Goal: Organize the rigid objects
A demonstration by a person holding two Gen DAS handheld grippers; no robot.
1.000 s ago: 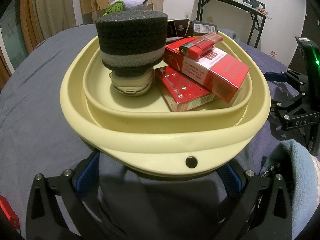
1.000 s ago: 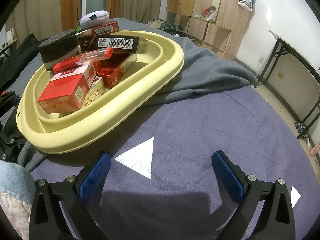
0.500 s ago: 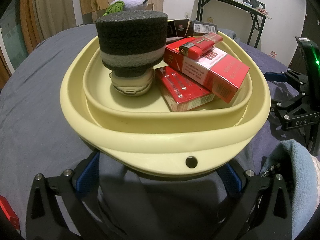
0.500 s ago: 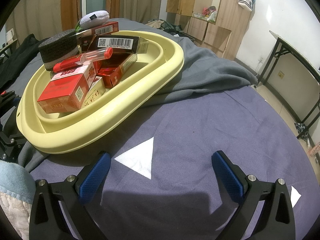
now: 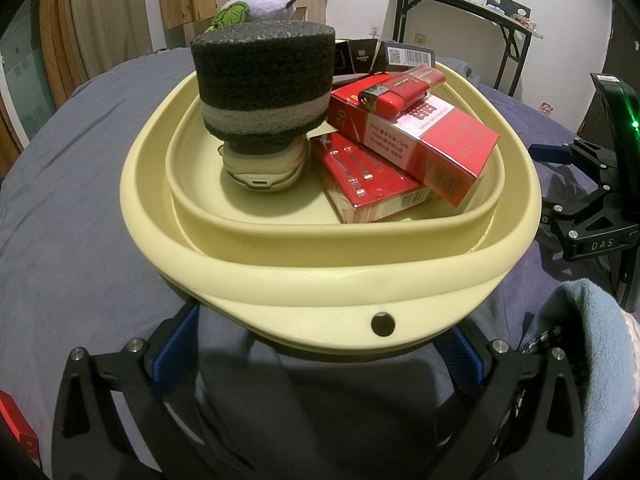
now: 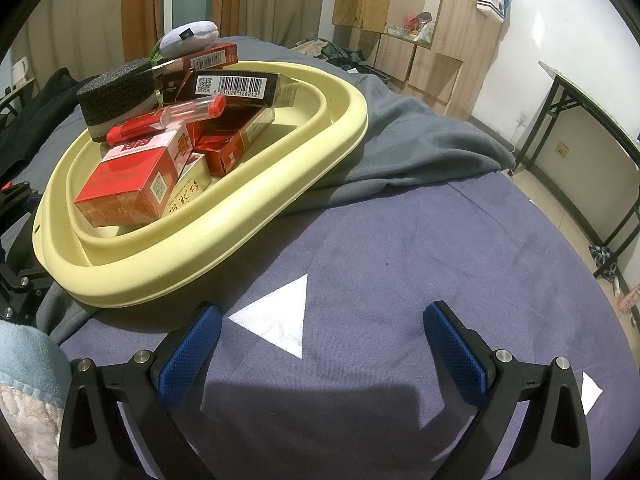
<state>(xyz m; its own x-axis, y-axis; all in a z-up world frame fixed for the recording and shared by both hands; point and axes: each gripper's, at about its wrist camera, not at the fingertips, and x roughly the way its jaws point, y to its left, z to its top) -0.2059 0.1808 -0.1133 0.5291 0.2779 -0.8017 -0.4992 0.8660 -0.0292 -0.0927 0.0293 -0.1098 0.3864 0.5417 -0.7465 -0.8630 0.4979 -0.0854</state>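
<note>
on the purple bed cover (image 6: 420, 248), over a rumpled grey cloth (image 6: 420, 148), we see the pale yellow basin (image 5: 320, 276) holding the rigid objects. from the left wrist view, our left hand-held gripper (image 5: 316, 354) sits low just before the basin's near rim, its blue-padded fingers (image 5: 176, 350) spread wide on either side with nothing between them; the rim overhangs their tips, and we cannot tell whether they touch it. inside the basin a dark foam block (image 5: 264, 92) with a grey band rests on a small cream case (image 5: 264, 168). just beside it a red cigarette pack (image 5: 416, 140) lies tilted across another red pack (image 5: 368, 180), and a red lighter (image 5: 400, 90) lies on top of the upper pack. dark boxes with a barcode (image 5: 404, 56) sit at the far side of the basin. from the right wrist view, our right hand-held gripper (image 6: 322, 346) hangs over the bed cover beside the basin, its fingers (image 6: 456, 354) wide apart and holding nothing, a white triangle (image 6: 280, 320) on the cover between them. there the basin (image 6: 200, 248) lies to the left, with the lighter (image 6: 164, 122) across the packs and a black barcoded box (image 6: 236, 86) behind.
</note>
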